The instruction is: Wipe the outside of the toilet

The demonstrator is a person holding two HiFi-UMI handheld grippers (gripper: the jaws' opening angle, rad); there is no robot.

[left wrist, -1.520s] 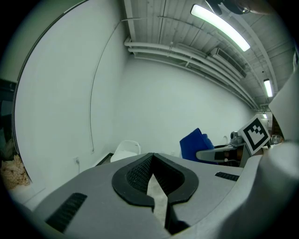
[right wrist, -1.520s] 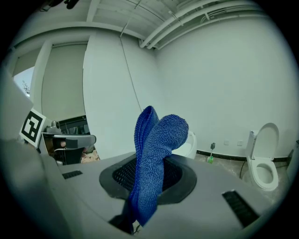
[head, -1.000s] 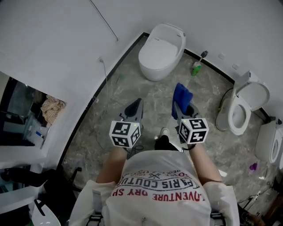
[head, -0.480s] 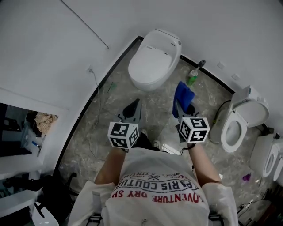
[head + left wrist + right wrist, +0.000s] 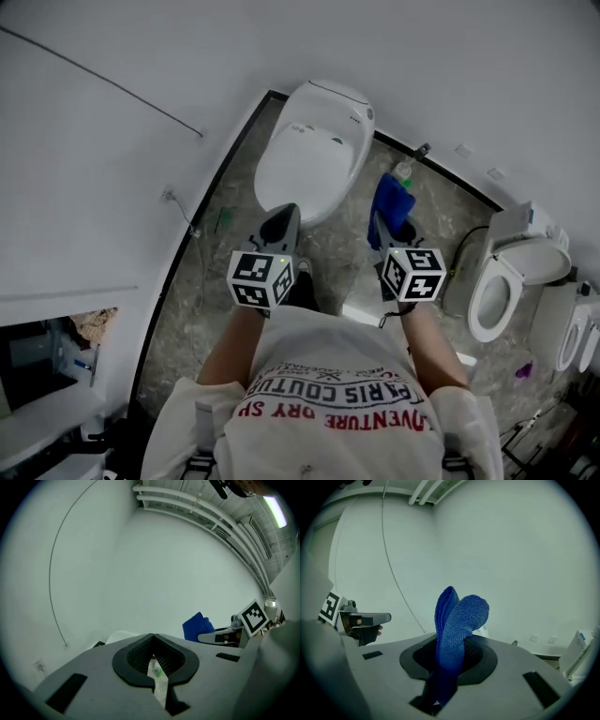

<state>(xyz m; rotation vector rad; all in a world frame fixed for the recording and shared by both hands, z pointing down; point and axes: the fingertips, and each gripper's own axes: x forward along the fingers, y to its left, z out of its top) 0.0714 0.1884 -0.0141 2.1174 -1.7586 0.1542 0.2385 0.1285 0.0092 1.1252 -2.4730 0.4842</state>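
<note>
**Toilet (image 5: 309,150) drawing within reach, cloth ready**

Nearest, the left gripper (image 5: 153,657) is pointing forward with its jaws pressed together, carrying nothing. Beside it, the right gripper (image 5: 450,656) is clamping a folded blue cloth (image 5: 458,618) upright. Just beyond both, the white toilet, lid down, is sitting against the curved wall, closer than a second ago, so wiping is likely about to begin. A green bottle (image 5: 403,172) is standing beside its base, possibly crowding that side. Farther right, a second toilet (image 5: 497,295) is standing open.

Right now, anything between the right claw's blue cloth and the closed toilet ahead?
Nothing visible. Only bare floor separates the blue cloth in the right claw from the toilet. The green bottle stands off to the right by the wall, and the left claw is left of that line.
</note>
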